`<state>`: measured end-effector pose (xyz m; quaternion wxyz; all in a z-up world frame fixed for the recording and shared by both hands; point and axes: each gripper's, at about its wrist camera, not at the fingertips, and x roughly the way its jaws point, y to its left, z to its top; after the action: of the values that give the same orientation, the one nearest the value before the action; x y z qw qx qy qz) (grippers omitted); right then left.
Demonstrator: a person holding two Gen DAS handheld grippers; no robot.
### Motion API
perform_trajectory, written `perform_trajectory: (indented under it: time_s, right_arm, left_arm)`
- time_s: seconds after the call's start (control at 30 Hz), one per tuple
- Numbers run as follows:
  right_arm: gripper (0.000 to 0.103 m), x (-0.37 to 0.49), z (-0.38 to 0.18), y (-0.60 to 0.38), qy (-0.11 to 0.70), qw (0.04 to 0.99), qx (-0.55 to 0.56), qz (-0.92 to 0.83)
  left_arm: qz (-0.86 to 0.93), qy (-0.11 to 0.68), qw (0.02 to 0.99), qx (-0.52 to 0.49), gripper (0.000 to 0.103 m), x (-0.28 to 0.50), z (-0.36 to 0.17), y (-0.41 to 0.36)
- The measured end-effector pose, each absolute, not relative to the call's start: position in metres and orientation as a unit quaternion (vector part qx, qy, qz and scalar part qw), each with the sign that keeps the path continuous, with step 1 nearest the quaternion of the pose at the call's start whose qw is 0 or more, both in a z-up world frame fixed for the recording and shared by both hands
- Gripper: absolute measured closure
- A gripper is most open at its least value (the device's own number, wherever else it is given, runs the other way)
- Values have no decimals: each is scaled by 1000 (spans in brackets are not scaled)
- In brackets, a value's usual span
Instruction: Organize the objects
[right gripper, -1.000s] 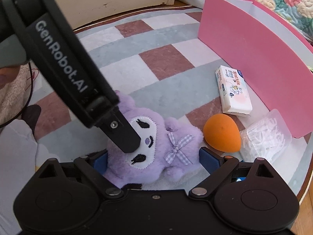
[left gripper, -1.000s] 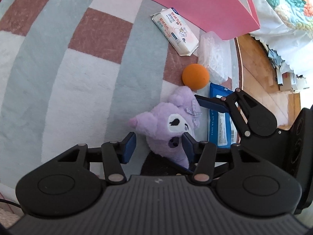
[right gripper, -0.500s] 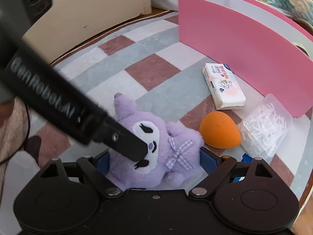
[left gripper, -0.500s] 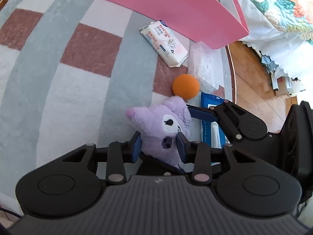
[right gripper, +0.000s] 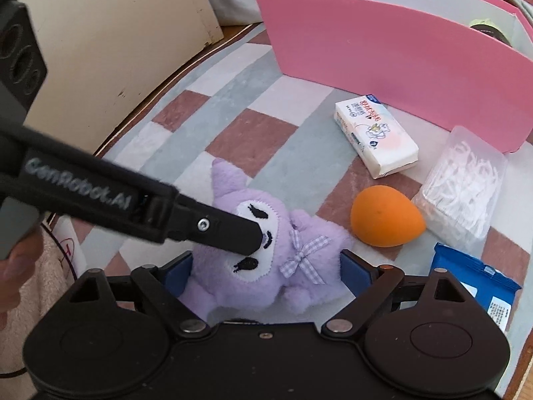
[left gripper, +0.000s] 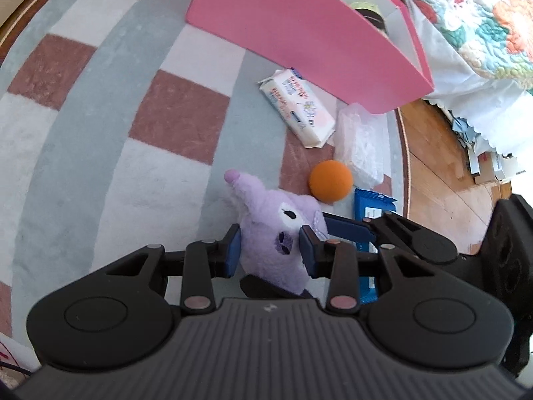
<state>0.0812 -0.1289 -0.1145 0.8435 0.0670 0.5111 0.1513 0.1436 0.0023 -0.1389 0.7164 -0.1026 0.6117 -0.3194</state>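
The purple plush toy (left gripper: 278, 230) lies on the checked rug (left gripper: 100, 153), at seven o'clock from the orange sponge (left gripper: 330, 181). The left gripper (left gripper: 269, 250), just closing, pinches its head; the right gripper (right gripper: 266, 271) straddles it, spread. Step: grasping. Next: lift toward the pink box (left gripper: 299, 40) at twelve

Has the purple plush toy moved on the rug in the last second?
Yes. The plush has turned: its ear, pointing left before, now points up the rug, and it sits farther from the orange sponge.
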Motion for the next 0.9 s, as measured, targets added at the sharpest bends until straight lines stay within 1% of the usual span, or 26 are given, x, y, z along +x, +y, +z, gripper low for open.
perform_trajectory:
  time_s: [0.07,0.33,0.4,0.47,0.5,0.63,0.67,0.7,0.83,0.9]
  right_arm:
    - [6,79,-114,-126,513,841,58,159]
    - [5,72,-115,-126,514,838,41,178]
    - [5,73,-116,-127,511,839,39,181]
    - [4,77,-122,-129,516,839,42,169]
    - [2,79,-126,-132,523,834,54,168]
    - [4,76,-127,-137,505,844,72,164]
    - [7,75,-126,-138,504,846,72,162]
    - [12,75,-126,-138,503,846,75,164]
    - [18,71,-124,-137,503,845,79,162]
    - [20,70,-123,-137,503,846,83,155]
  left_arm:
    - [-316,614,716,-103,67,144,-141,3]
    - [-297,609,731,-82,66,142,-141,4]
    - [-286,603,742,-66,61,141,-138,3]
    - [-283,603,744,-56,60,142,-137,4]
    - [-284,606,741,-60,60,142,-138,5]
    - [-296,628,714,-89,60,143,-145,9]
    - [-301,635,705,-94,60,142,-147,8]
    - [-304,640,700,-94,60,140,-149,6]
    - [-304,632,708,-79,61,133,-147,2]
    - [-305,630,710,-77,64,131,-147,2]
